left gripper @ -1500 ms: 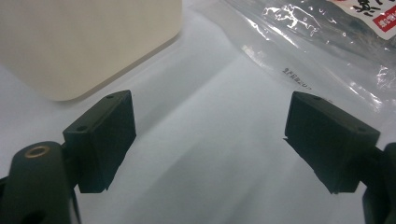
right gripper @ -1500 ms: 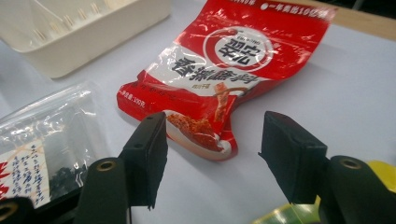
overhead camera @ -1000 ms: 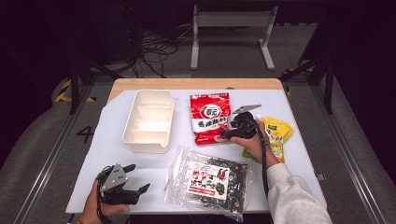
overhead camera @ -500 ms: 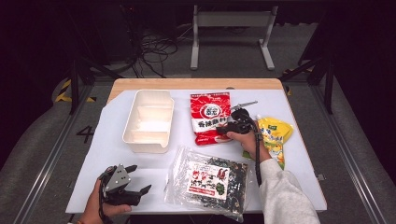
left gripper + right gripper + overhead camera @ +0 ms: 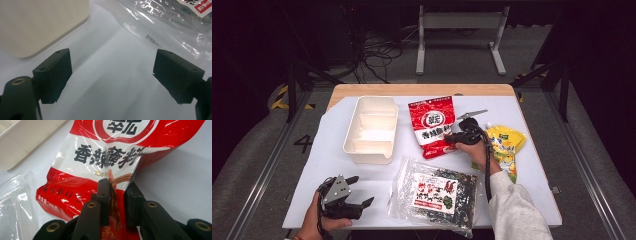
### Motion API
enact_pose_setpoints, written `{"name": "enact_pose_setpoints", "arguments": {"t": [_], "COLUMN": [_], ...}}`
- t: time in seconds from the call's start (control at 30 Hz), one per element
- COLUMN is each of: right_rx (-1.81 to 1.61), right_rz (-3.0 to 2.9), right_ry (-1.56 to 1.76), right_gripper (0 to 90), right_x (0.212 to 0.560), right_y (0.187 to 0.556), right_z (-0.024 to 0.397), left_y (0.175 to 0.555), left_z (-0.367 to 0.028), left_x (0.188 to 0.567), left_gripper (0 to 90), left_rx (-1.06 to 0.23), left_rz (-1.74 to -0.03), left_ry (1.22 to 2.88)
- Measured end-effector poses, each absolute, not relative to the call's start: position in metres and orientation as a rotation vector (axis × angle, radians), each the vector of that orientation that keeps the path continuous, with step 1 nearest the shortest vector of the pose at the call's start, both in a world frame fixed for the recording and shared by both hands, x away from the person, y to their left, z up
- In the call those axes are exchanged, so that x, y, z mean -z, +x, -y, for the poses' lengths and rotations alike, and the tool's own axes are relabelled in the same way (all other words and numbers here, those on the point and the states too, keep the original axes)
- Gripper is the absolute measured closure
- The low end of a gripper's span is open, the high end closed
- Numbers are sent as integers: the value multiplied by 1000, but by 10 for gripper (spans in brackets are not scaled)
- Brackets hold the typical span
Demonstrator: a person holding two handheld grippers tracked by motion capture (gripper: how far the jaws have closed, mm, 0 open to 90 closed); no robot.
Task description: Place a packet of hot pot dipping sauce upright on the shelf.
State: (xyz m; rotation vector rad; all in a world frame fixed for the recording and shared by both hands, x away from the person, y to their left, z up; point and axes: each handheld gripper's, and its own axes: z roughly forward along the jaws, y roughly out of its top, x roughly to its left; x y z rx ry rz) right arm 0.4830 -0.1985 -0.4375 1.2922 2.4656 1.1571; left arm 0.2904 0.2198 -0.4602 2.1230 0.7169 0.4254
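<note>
A lab or recording studio, not a home: dark surroundings, a white-covered table standing alone, loose cables on the grey floor beyond it, metal stand legs at the far side, yellow-black tape at left.

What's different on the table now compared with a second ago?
Very little. The right gripper has stayed at the lower edge of the red packet, and the right gripper view shows its jaws pinching a fold of it. The left gripper slipped slightly toward the person, jaws open. The white tray, yellow packet and clear bag lie as before.
</note>
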Motion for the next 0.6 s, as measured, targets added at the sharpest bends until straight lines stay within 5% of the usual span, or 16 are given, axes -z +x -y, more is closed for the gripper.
{"name": "enact_pose_setpoints", "arguments": {"t": [0.6], "right_rx": [-1311], "right_rz": [-2376], "right_ry": [1183], "right_gripper": [803], "right_x": [429], "right_y": [455], "right_z": [207], "left_y": [310], "left_z": [-209], "left_x": [422], "left_gripper": [158], "left_rx": [-358], "left_rz": [-674], "left_ry": [2057]}}
